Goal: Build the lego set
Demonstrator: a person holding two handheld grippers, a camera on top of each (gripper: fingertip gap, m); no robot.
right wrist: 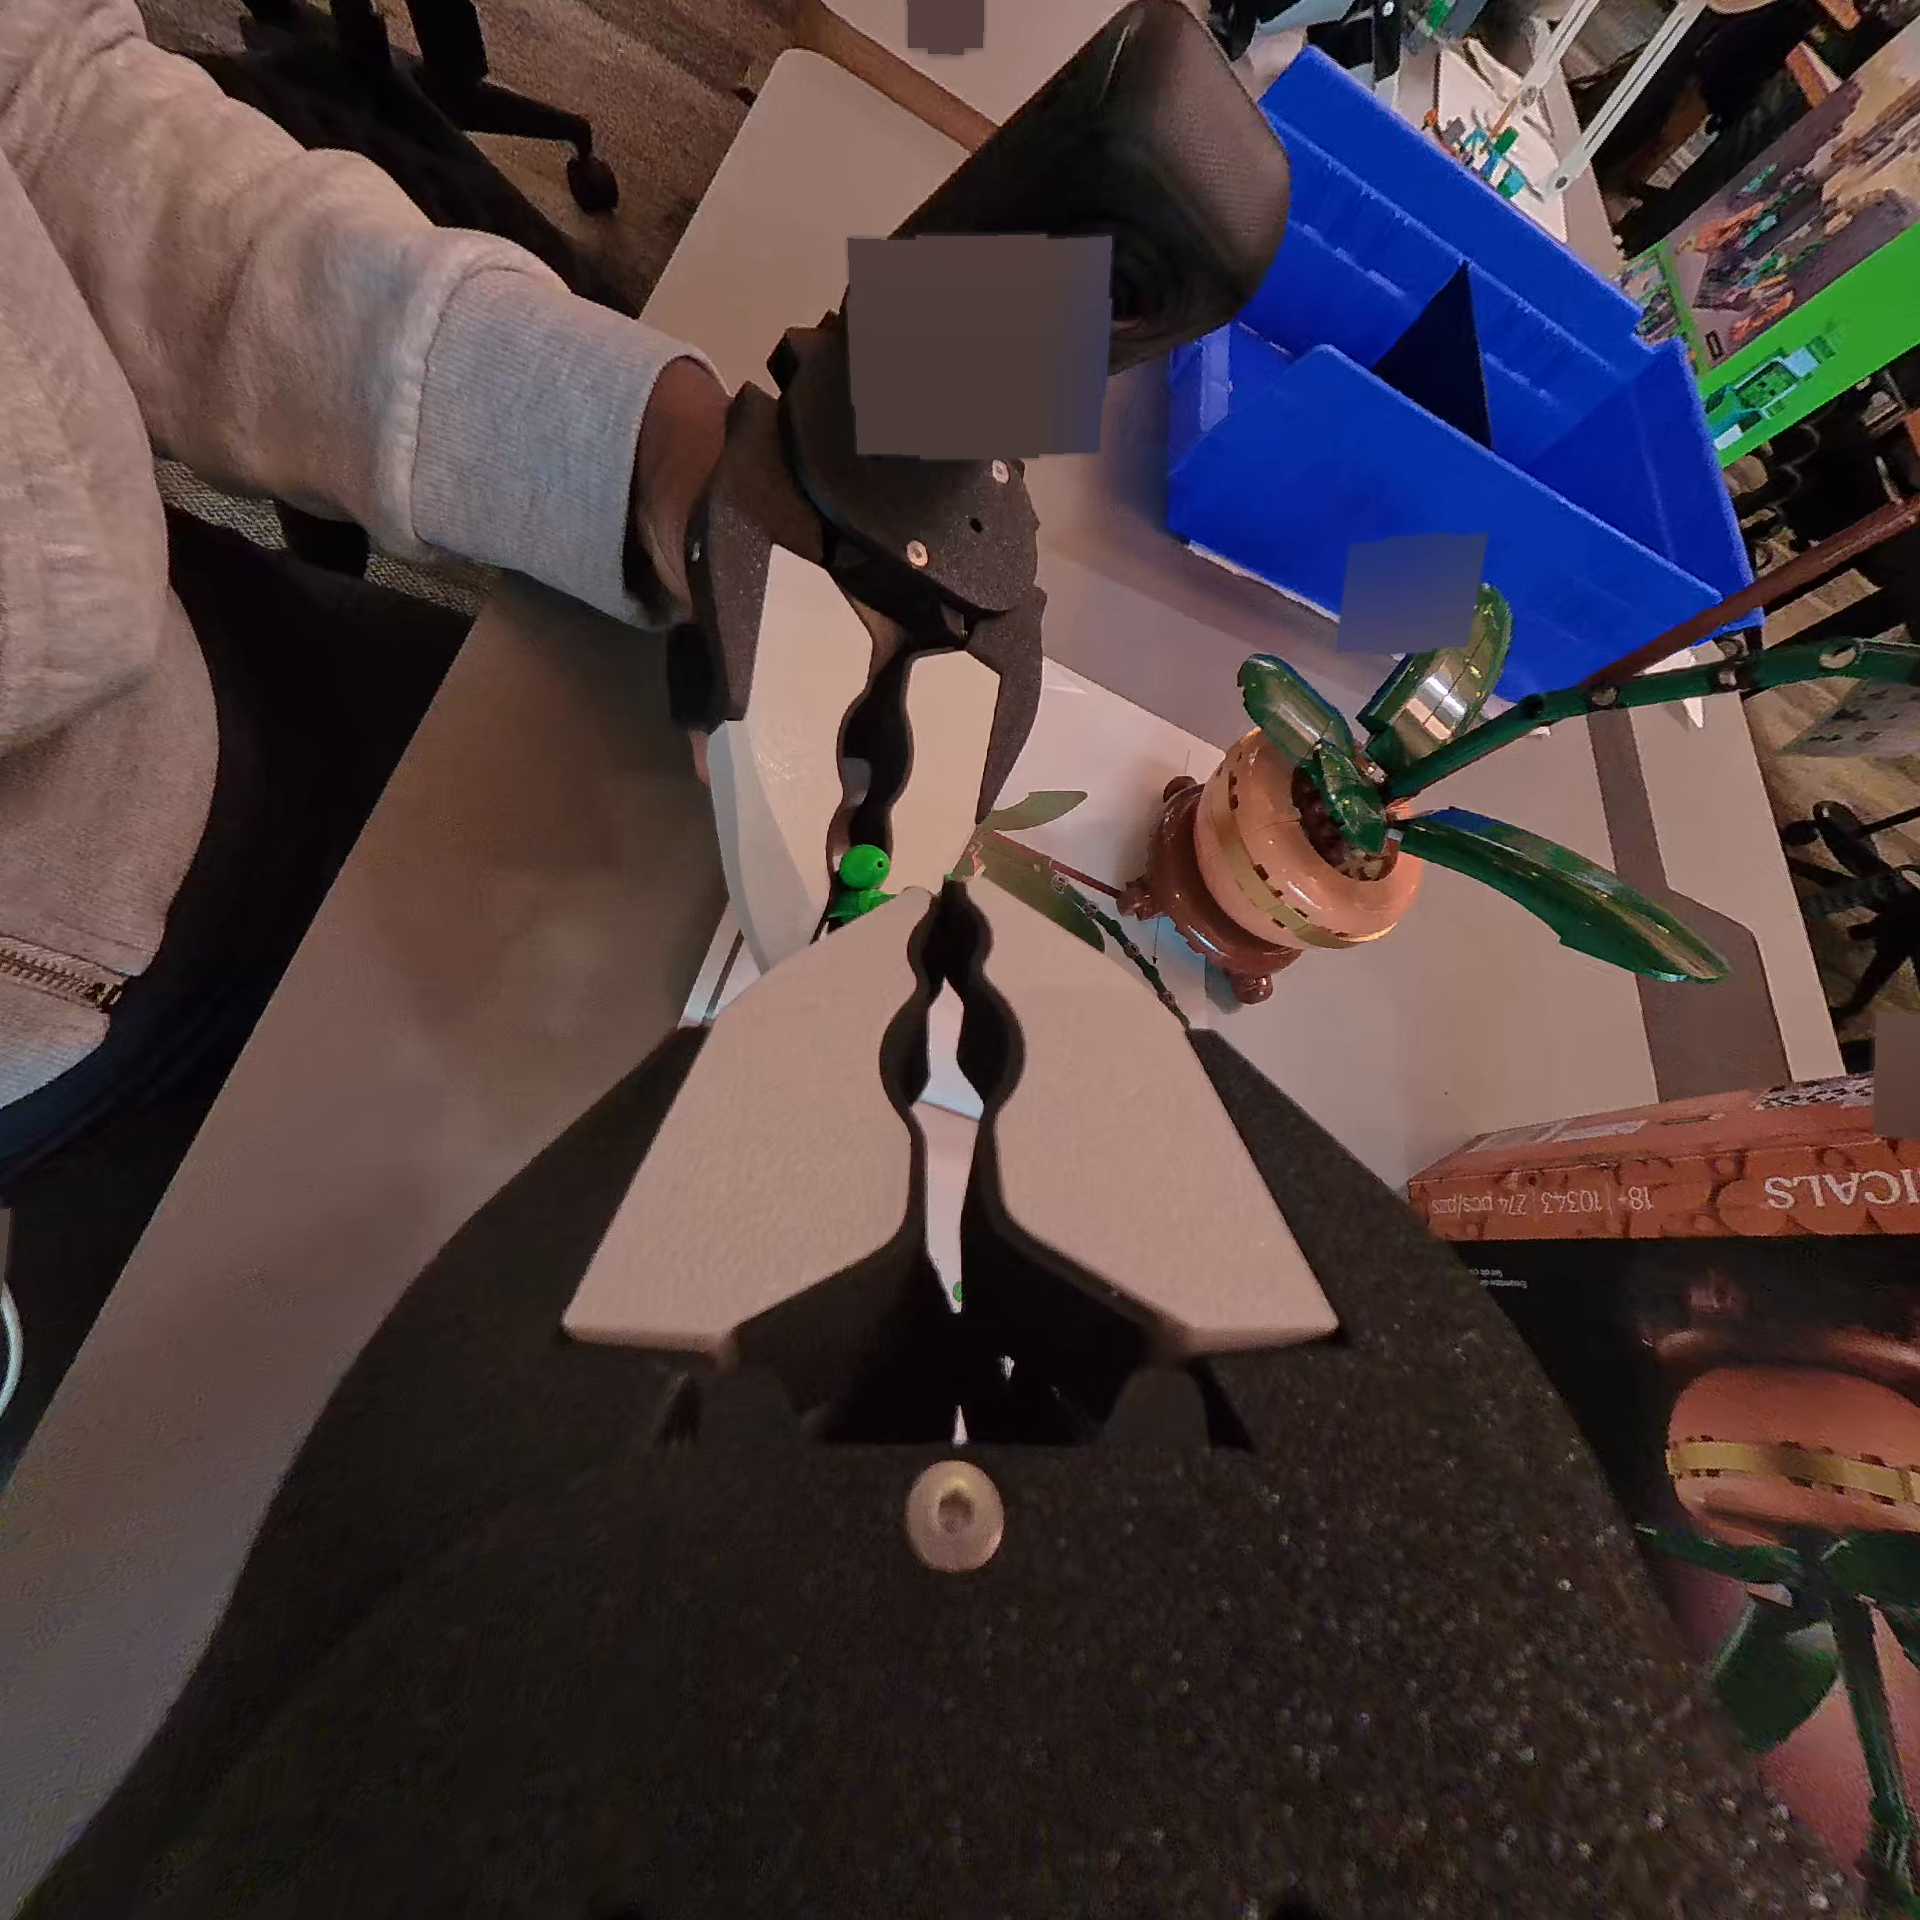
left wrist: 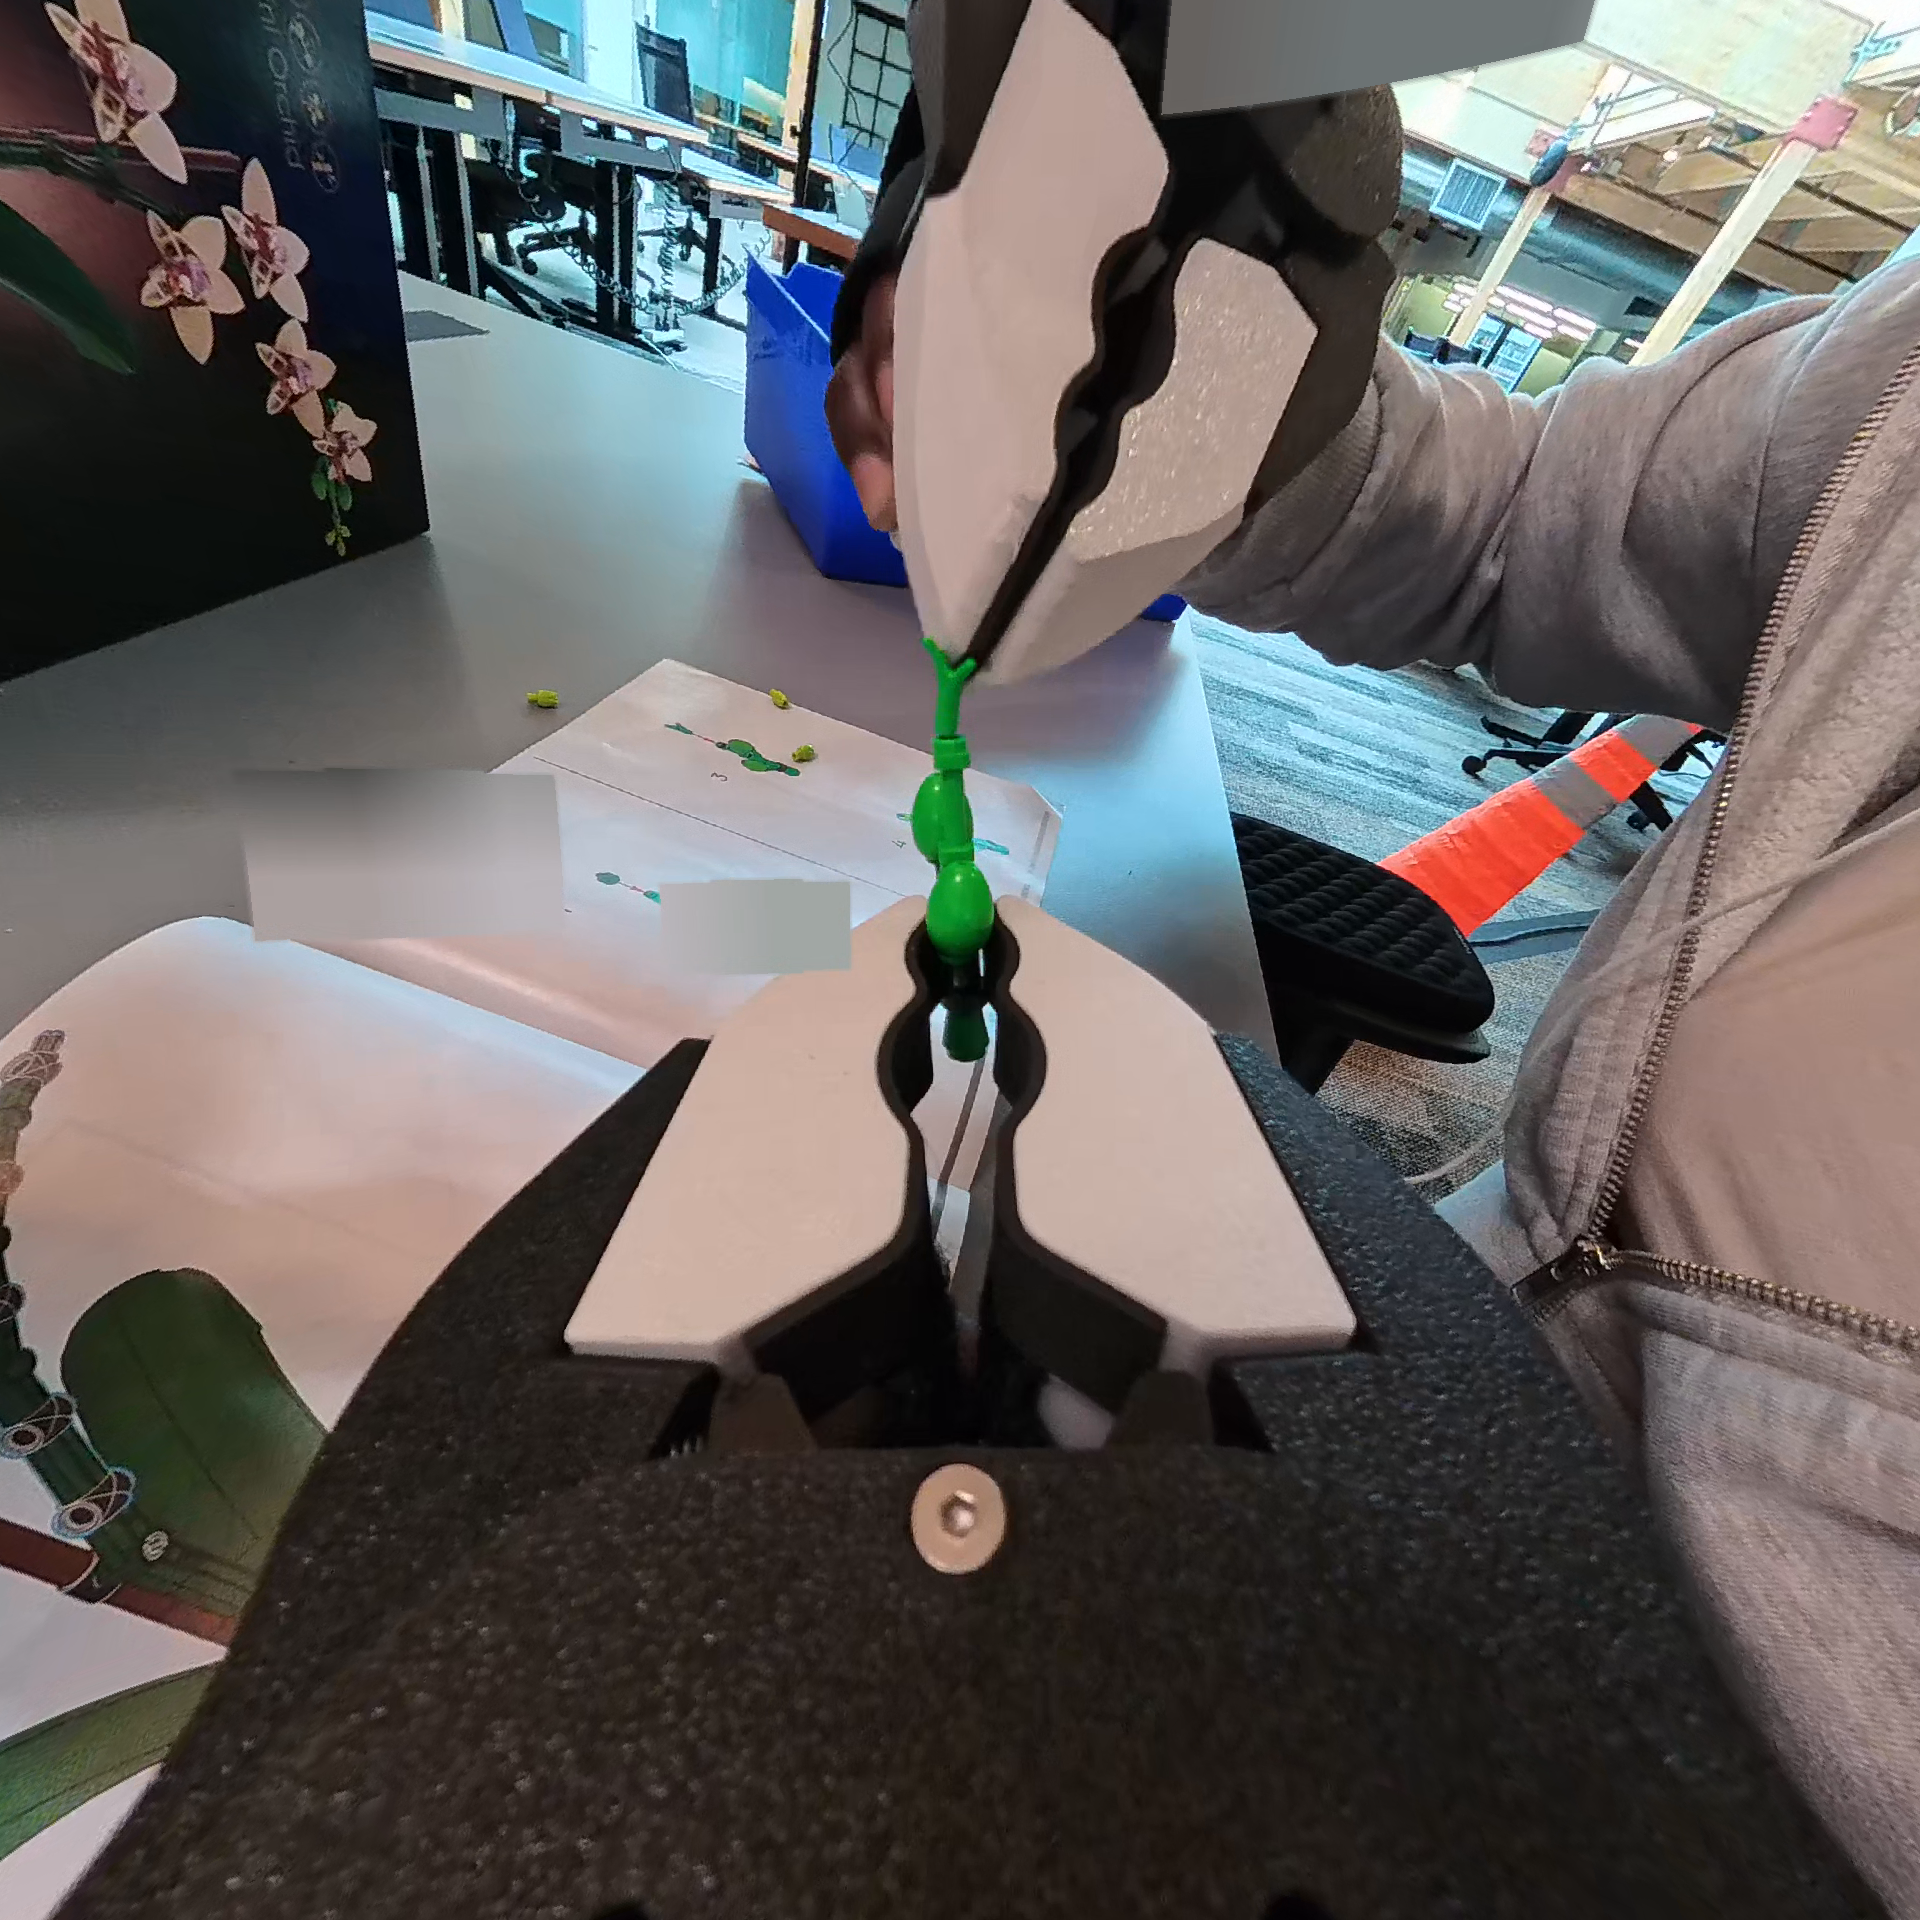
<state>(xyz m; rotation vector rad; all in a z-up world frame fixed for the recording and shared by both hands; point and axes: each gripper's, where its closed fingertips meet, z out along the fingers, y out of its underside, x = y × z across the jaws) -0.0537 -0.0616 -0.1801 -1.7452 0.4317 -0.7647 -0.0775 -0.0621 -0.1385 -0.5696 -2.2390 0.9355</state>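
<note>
While green bud stem (left wrist: 948, 831) is held at both ends, light, thin, jointed, easily bent: left claw (left wrist: 954, 935) clamped on lower bud, right claw (left wrist: 971, 649) pinched on forked tip.

Left wrist view bright, even daylight from the windows behind the blue bin (left wrist: 805, 416); soft shadows only. Right wrist view dimmer, warm cast; glare on the leaves of the lego orchid pot (right wrist: 1309, 862). Strong fisheye bending at all edges. Near black gripper bodies slightly soft; mosaic patches in both.
</note>
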